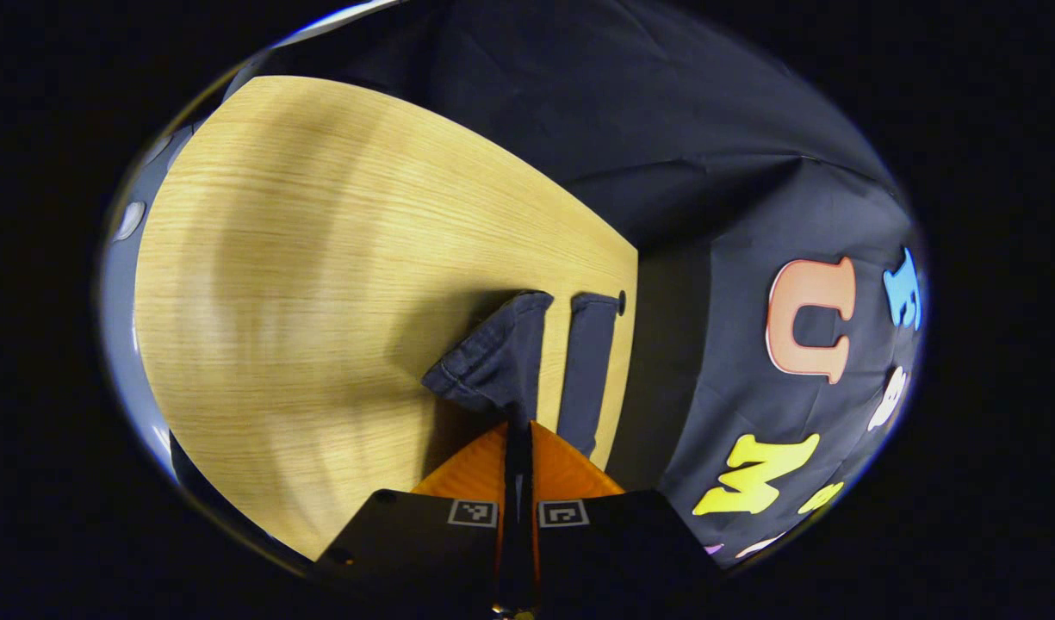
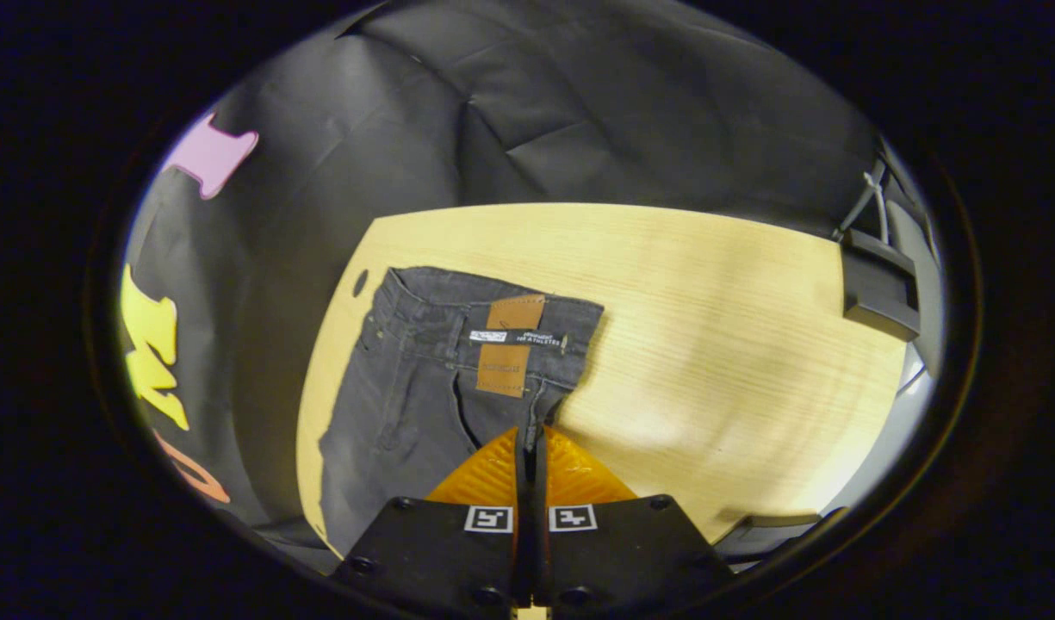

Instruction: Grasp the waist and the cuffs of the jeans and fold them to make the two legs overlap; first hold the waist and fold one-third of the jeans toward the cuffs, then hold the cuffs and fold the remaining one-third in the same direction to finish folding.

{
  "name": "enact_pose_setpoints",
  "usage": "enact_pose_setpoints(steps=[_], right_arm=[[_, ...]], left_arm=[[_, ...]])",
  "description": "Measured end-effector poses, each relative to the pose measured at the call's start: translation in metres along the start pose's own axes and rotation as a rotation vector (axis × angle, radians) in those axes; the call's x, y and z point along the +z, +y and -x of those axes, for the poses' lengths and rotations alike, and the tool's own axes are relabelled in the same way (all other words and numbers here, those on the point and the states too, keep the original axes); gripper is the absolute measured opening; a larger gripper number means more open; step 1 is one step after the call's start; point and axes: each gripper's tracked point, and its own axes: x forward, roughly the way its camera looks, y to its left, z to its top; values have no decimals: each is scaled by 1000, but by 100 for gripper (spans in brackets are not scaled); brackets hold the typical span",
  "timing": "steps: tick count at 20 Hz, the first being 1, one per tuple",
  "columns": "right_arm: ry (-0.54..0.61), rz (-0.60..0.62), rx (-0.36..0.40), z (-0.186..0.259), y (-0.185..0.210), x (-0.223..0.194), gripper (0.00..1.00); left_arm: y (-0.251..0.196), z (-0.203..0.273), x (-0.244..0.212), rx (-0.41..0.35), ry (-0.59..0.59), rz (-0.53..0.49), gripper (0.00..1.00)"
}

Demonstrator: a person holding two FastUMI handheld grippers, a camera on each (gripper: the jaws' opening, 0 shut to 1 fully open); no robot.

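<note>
Dark denim jeans [image 2: 424, 379] are being held on the wooden table [image 2: 708, 327]: a cuff [image 1: 493, 362] is being pinched by the closed left gripper [image 1: 518, 430], the waist [image 2: 493, 323] by the closed right gripper [image 2: 531, 443].
</note>
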Motion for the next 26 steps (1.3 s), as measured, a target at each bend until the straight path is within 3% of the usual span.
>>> enact_pose_setpoints(steps=[4,9,11,15,19,20,22,26], right_arm=[[5,-58,121,45,34,17,0],[42,-79,215,82,69,24,1],[57,-78,256,81,103,28,0],[70,5,298,37,178,46,0],[48,54,311,-37,237,61,1],[49,48,307,-57,244,61,1],[44,14,304,-93,253,59,1],[32,-22,316,-144,265,60,1]], left_arm=[[-33,12,2,-70,5,30,4],[-56,30,14,-93,-17,48,3],[-70,17,16,-93,-6,38,4],[-105,-41,18,-25,30,-29,3],[-138,-114,16,40,38,-154,4],[-142,-132,17,57,32,-215,0],[-148,-163,17,69,29,-266,3],[-153,-224,8,82,53,-256,3]])
